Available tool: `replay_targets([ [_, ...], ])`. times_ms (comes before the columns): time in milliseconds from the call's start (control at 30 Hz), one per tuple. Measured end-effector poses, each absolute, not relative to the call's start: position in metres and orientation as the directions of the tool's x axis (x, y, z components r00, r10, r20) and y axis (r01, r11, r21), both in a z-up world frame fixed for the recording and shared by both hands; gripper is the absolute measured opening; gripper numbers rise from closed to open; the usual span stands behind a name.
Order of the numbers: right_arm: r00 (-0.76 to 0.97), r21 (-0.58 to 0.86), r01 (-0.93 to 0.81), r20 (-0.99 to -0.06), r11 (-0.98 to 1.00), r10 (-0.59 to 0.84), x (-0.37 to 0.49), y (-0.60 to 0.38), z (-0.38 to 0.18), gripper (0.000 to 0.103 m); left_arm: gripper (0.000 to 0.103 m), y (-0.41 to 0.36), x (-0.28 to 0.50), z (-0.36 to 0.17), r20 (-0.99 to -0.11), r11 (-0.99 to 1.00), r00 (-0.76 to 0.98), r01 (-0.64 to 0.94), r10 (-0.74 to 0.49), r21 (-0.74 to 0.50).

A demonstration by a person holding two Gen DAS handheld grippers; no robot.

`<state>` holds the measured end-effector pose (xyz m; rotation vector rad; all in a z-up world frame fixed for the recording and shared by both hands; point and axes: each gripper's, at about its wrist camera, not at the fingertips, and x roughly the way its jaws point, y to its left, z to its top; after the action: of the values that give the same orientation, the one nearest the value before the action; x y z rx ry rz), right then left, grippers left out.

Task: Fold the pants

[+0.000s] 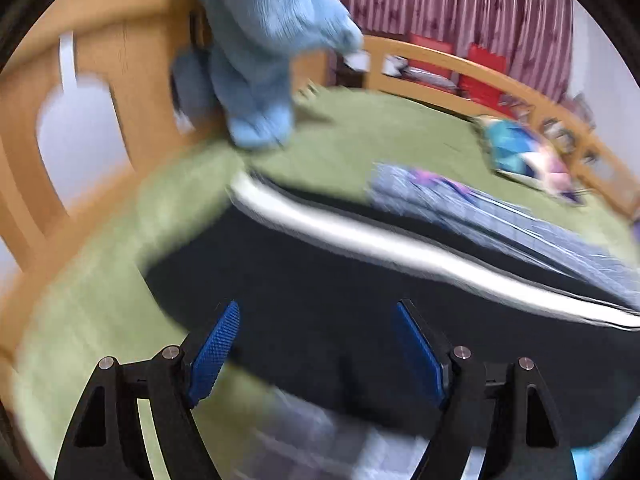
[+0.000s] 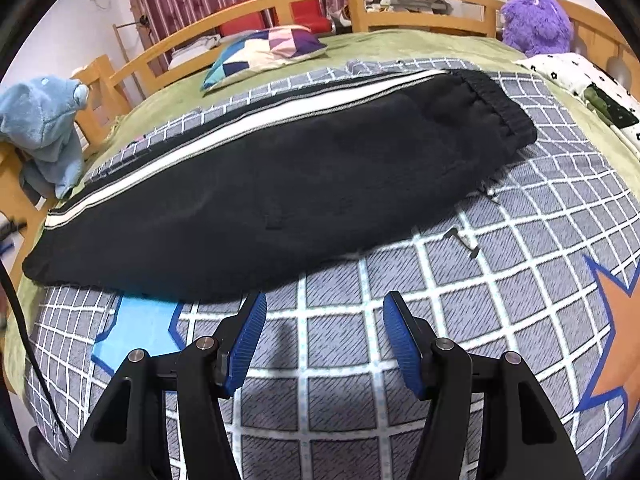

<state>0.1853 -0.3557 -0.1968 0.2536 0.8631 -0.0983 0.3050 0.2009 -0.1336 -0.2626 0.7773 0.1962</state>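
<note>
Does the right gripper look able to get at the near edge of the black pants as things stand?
Probably yes: the right gripper is open just short of the black pants, with only bare checked blanket between.

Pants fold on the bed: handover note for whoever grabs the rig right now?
Left gripper: open, empty, over the cuff end of the black pants; its view is motion-blurred.
Right gripper: open, empty, just short of the pants' near edge, over the checked sheet.
Pants: lying lengthwise across the sheet, apparently already folded leg over leg, white side stripe along the far edge, waistband to the right, cuffs to the left.
Done: the lengthwise fold, it seems.
Left: fold across, probably cuffs toward the waistband; nothing is gripped yet.
</note>
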Motion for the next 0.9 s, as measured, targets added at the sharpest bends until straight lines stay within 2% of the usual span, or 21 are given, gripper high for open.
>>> replay_targets([
  [100,0.651,0.211,0.215,-0.758,0.954,0.021,0.19,-0.373,-0.197,0.06,0.078,0.191,0.267,-0.166,-0.718,0.901,0.688,-0.241,-0.104,-0.361],
  [200,0.656,0.27,0.239,-0.753,0.933,0.05,0.194,-0.394,-0.2,0.061,0.078,0.189,0.253,-0.202,-0.716,0.833,0.658,-0.244,-0.233,-0.496],
  [467,0.675,0.451,0.321,-0.726,0.833,0.132,0.227,-0.45,-0.224,0.061,0.077,0.206,0.295,-0.22,-0.672,0.748,0.687,-0.284,-0.278,-0.6],
  [633,0.74,0.624,0.337,-0.639,0.705,0.212,0.25,-0.487,-0.236,0.061,0.076,0.216,0.326,-0.227,-0.636,0.681,0.721,-0.32,-0.276,-0.659],
  [767,0.757,0.673,0.357,-0.615,0.648,0.222,0.284,-0.508,-0.244,0.055,0.076,0.215,0.349,-0.229,-0.619,0.642,0.744,-0.35,-0.251,-0.682],
  [800,0.756,0.673,0.365,-0.618,0.643,0.217,0.294,-0.51,-0.245,0.05,0.073,0.215,0.353,-0.229,-0.618,0.635,0.748,-0.36,-0.241,-0.684],
  [833,0.752,0.67,0.379,-0.625,0.639,0.209,0.302,-0.512,-0.245,0.038,0.069,0.213,0.358,-0.229,-0.622,0.633,0.748,-0.369,-0.233,-0.68],
  [867,0.749,0.666,0.393,-0.631,0.634,0.199,0.309,-0.514,-0.247,0.03,0.049,0.213,0.361,-0.228,-0.633,0.634,0.742,-0.385,-0.22,-0.671],
  [900,0.744,0.667,0.397,-0.636,0.631,0.204,0.315,-0.515,-0.247,0.019,0.017,0.214,0.363,-0.227,-0.647,0.637,0.733,-0.4,-0.21,-0.659],
])
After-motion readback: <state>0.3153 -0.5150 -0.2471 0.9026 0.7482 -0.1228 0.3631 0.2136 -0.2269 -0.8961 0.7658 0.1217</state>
